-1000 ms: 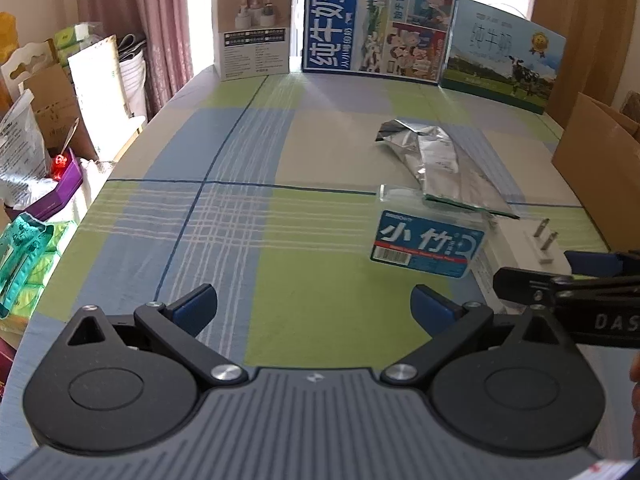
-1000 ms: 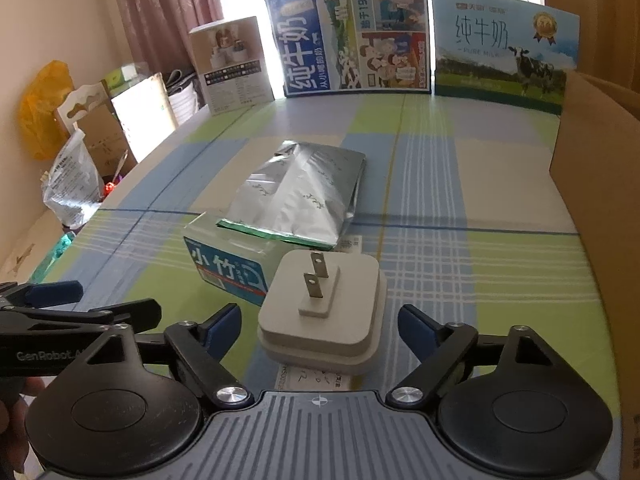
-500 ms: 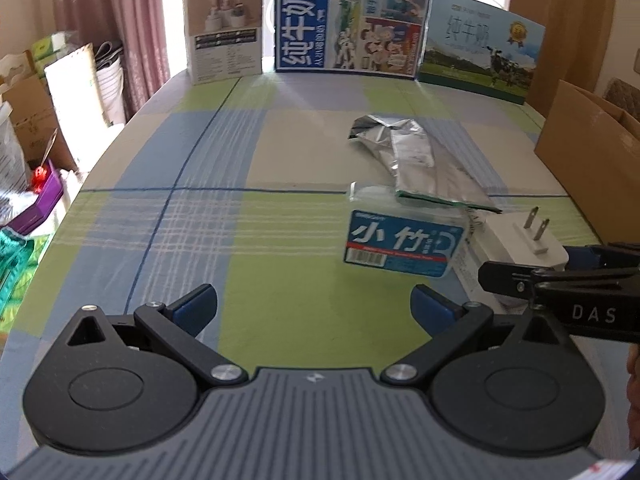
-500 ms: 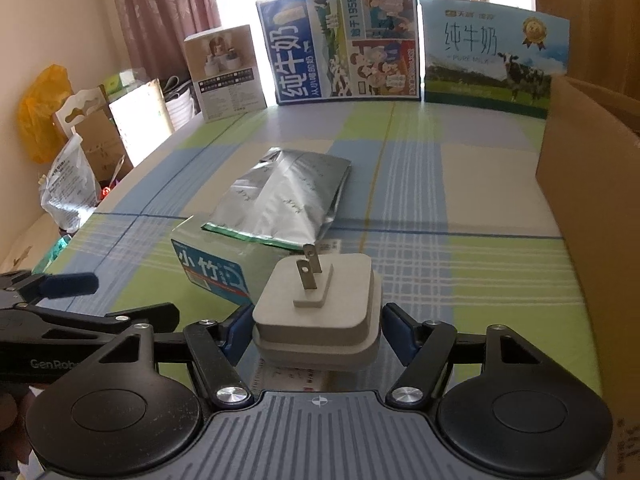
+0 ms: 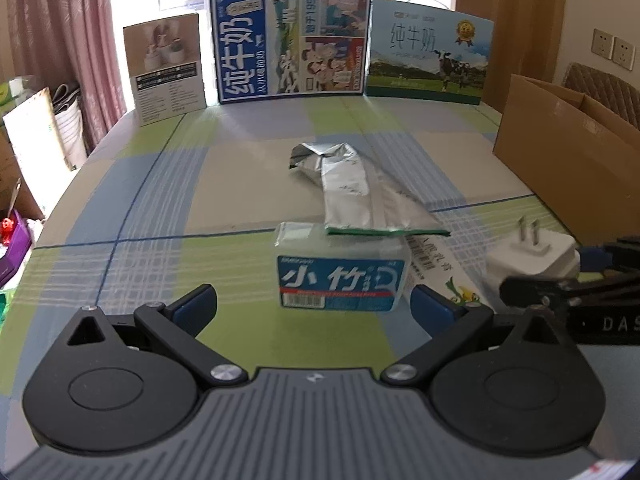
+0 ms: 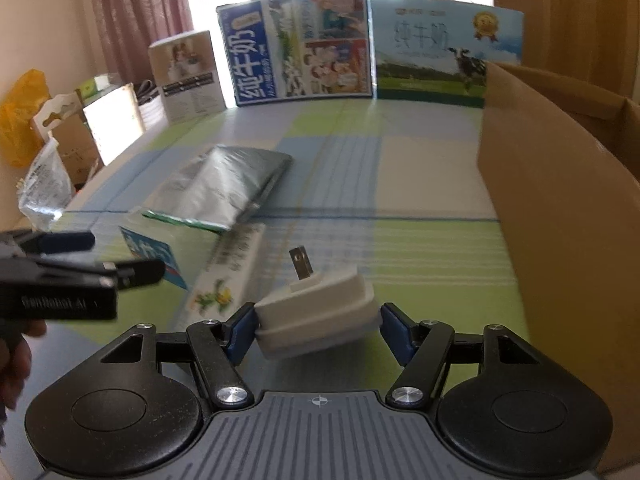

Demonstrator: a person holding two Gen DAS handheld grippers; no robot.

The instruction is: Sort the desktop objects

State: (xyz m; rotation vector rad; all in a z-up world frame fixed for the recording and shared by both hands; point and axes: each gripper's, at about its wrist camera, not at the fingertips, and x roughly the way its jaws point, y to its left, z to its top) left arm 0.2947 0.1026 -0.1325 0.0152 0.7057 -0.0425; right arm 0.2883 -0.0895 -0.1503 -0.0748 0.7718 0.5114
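Observation:
My right gripper [image 6: 316,322] is shut on a white plug adapter [image 6: 316,316], held tilted above the table; the adapter also shows in the left wrist view [image 5: 532,254]. My left gripper [image 5: 314,308] is open and empty, just in front of a blue and white tissue pack [image 5: 342,276]. A silver foil pouch [image 5: 352,192] lies with its end on the tissue pack. A flat white carton with a yellow flower print [image 6: 226,280] lies where the adapter was.
A brown cardboard box [image 6: 560,240] stands open at the right edge of the table. Milk cartons and a white box [image 5: 292,40] stand along the far edge. Bags and boxes [image 6: 48,152] crowd the floor to the left.
My right gripper closed on the plug adapter and lifted it off the white carton, tilting it. My left gripper moved closer to the tissue pack and stayed open.

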